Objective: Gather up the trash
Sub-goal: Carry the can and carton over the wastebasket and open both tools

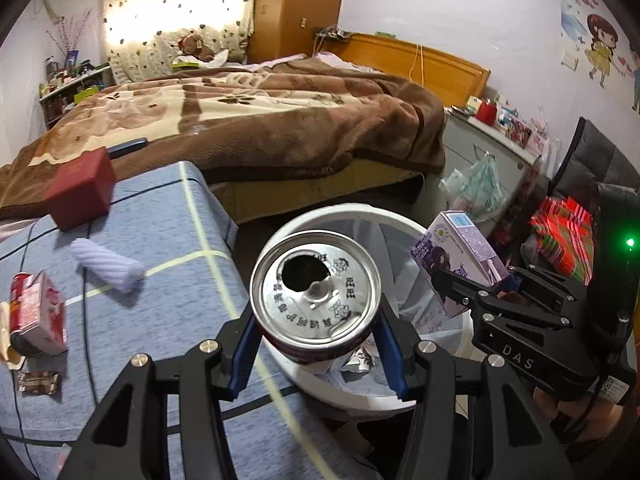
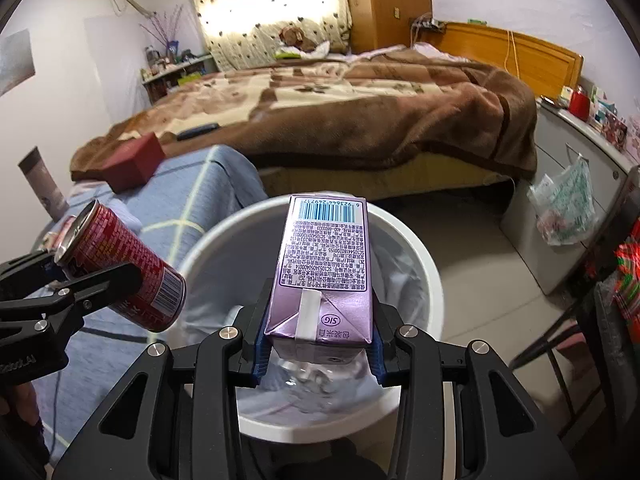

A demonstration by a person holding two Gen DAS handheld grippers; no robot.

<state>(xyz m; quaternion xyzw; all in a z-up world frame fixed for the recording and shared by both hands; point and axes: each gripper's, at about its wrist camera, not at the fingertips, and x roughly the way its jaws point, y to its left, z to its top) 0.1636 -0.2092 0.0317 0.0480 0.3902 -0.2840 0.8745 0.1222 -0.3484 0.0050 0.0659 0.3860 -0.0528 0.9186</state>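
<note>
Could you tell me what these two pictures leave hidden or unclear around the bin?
- Bin contents: right wrist view, purple carton in the right hand-held gripper covers them; blurred.
- Red can body: left wrist view shows only its top; left hand-held gripper hides the rest.
- Bin base: cut off.

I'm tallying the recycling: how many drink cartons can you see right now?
2. A purple rectangular drink carton is clamped in the right gripper above the white round bin; a pink-and-white carton lies on the blue bedsheet. Others may be hidden.
</note>
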